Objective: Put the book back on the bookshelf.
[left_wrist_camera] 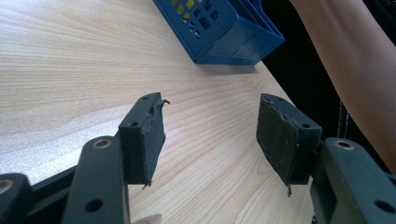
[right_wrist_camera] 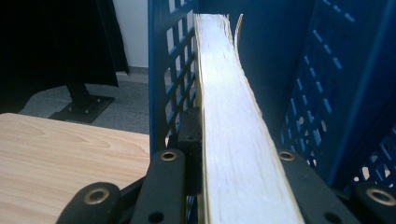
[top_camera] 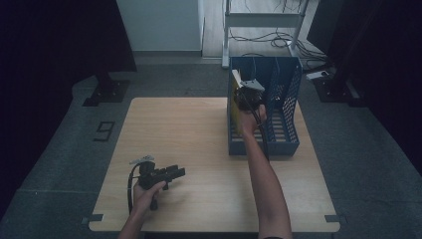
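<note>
Book (right_wrist_camera: pixel 233 140) clamped by its sides in the right gripper (right_wrist_camera: pixel 233 196), page edges up and facing the camera, one jaw on each cover; gripped that way so as to slide upright into a narrow slot; a loose leaf or cover curling away at the far top. Already partly inside the blue rack (top_camera: pixel 286 124), in its leftmost compartment, yellow cover (top_camera: pixel 232 109) showing against the left wall in the high view; perforated blue walls close on both sides in the right gripper view, so little room for tilt; bottom of the book hidden, contact with the rack floor impossible to tell. Probably mid-insertion, release likely due once the book stands on its own.

Left gripper (top_camera: pixel 171 173) low over the near left of the table (top_camera: pixel 189 149), well apart from the rack, jaws spread with nothing between them; bare wood grain between the worn pads (left_wrist_camera: pixel 149 140); apparently parked out of the way while the other hand works.

Light wooden tabletop, rack standing at its far right part, forearm (top_camera: pixel 266 184) reaching across to it; grey floor around, a marker shaped like a nine (top_camera: pixel 104 131) on it at left; dark curtains at both sides, a white frame (top_camera: pixel 263 20) and tangled cables (top_camera: pixel 278 40) beyond the rack; dim light overall.
</note>
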`<state>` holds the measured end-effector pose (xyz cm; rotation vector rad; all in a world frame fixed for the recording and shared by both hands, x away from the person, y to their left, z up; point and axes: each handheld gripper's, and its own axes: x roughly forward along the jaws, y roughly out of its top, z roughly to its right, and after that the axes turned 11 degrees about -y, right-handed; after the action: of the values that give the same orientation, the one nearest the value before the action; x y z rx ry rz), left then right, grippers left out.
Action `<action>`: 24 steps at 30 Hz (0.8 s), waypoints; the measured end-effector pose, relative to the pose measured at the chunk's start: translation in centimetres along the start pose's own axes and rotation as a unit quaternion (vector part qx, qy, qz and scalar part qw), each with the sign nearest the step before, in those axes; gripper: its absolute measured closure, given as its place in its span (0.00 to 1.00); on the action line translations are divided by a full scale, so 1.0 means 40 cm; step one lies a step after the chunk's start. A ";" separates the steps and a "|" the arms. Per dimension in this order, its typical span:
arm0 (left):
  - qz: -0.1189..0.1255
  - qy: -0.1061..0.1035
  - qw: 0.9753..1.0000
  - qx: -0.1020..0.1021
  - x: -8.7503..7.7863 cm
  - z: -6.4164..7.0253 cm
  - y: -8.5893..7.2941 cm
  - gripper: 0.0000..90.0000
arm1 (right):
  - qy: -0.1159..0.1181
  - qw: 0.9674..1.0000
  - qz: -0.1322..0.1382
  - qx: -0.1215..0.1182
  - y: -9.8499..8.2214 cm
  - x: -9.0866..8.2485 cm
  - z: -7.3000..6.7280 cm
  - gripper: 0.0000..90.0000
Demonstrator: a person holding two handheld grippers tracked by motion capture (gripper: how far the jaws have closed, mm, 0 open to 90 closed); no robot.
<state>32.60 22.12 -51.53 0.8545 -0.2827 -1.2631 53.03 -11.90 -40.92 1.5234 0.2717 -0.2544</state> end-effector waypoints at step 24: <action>-0.016 0.011 1.000 0.010 0.015 0.001 -0.006 0.46 | -0.010 1.000 0.004 0.015 -0.001 0.031 -0.009 0.83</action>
<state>32.60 21.56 -51.84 0.8925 -0.2651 -1.2805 54.19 -11.52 -41.38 1.5516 0.2471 -0.2672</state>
